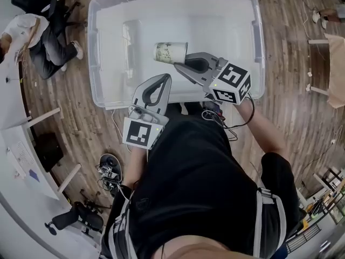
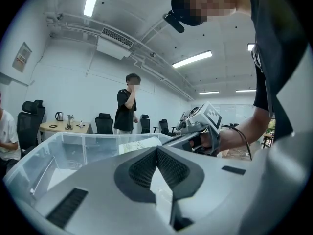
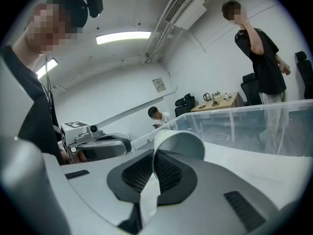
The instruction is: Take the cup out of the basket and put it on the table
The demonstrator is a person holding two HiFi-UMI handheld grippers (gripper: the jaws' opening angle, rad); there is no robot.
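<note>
the right tongs (image 1: 177,65) are clenching the cup (image 1: 171,53) by its rim, holding it sideways over the basket (image 1: 96,63), its long axis running left from their tips; the left tongs (image 1: 165,80) are hovering just beside, pinched together and empty.

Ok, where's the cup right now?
In the head view, the cup lies sideways above the clear bin, centre frame, its rim pinched by the right gripper.

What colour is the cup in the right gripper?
The cup is whitish with greenish print, clearest in head view.
</note>
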